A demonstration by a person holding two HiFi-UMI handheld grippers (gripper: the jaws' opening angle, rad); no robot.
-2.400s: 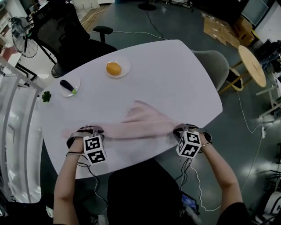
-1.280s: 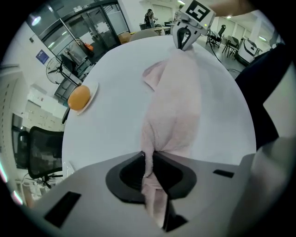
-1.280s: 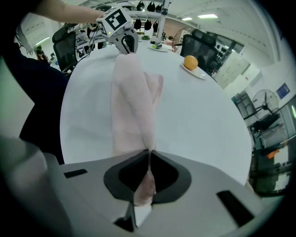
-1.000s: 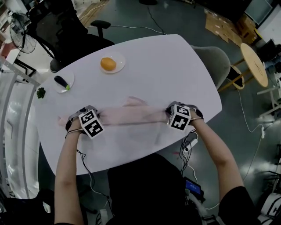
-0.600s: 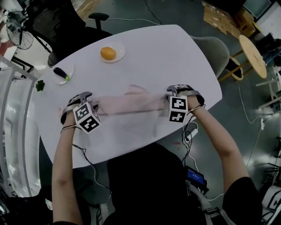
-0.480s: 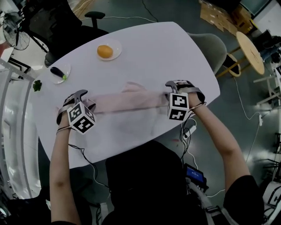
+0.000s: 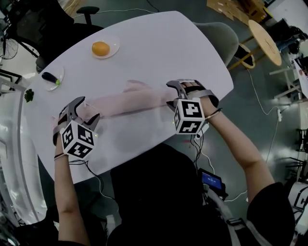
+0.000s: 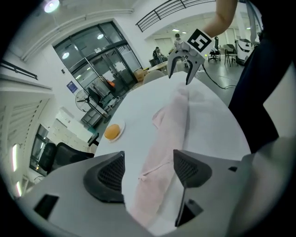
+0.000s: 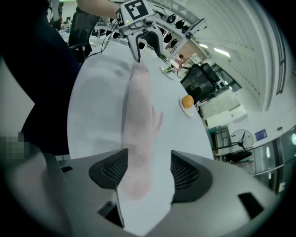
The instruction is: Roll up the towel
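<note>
The towel (image 7: 127,102) lies in a long roll on the table (image 7: 159,48), an end beneath each claw. The left claw (image 7: 84,111) and right claw (image 7: 170,94) stand released, jaws just opened. Both were lower, on it, a second ago.

Open-plan office or laboratory hall. A glossy grey floor (image 7: 250,125) carries a white rounded-corner table (image 7: 159,43), a black mesh swivel chair (image 7: 26,26), a round wooden side table (image 7: 265,36) and flattened brown cardboard sheets (image 7: 231,7). Dark-framed glass doors (image 8: 99,60), a pedestal fan (image 8: 82,98) and round ceiling lights (image 8: 51,5) occupy the far side.
</note>
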